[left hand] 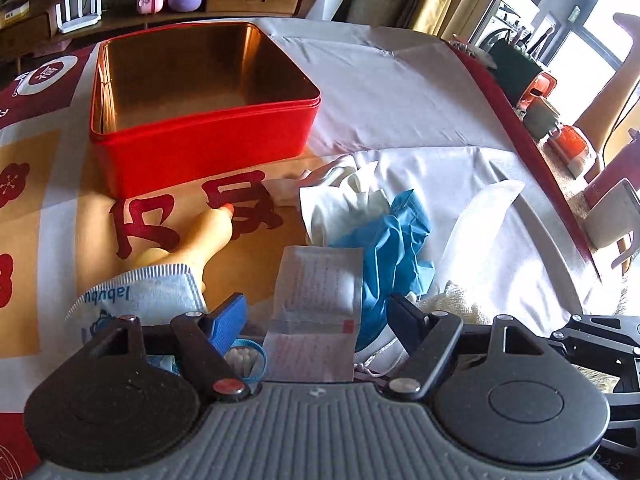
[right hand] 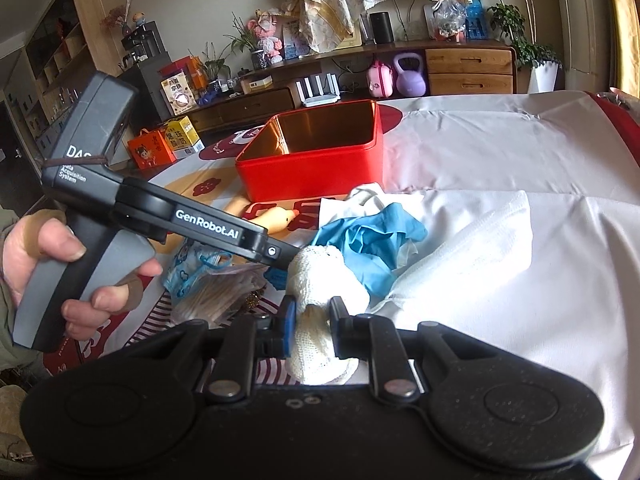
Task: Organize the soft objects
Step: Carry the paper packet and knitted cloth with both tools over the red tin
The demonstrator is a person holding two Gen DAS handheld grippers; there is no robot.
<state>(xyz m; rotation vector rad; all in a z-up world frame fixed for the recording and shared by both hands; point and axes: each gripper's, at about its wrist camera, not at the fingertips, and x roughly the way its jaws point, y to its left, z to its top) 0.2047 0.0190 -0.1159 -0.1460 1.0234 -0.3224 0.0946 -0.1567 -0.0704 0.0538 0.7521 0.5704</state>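
Right gripper (right hand: 311,328): jaws clamped on a cream knitted cloth roll (right hand: 320,280), lifted for transfer. Left gripper (left hand: 318,314): jaws wide apart over a flat paper sachet (left hand: 316,300), nothing pinched, apparently lining up a pick. Crumpled blue glove (right hand: 372,240) and white cloths just before the open red metal tin (left hand: 208,148). Tin empty, gold-lined, presumably the destination, farthest on the printed tablecloth (left hand: 420,92).

left wrist: near, downward | right wrist: near, downward | shared: red tin (left hand: 208,152) (right hand: 316,172)
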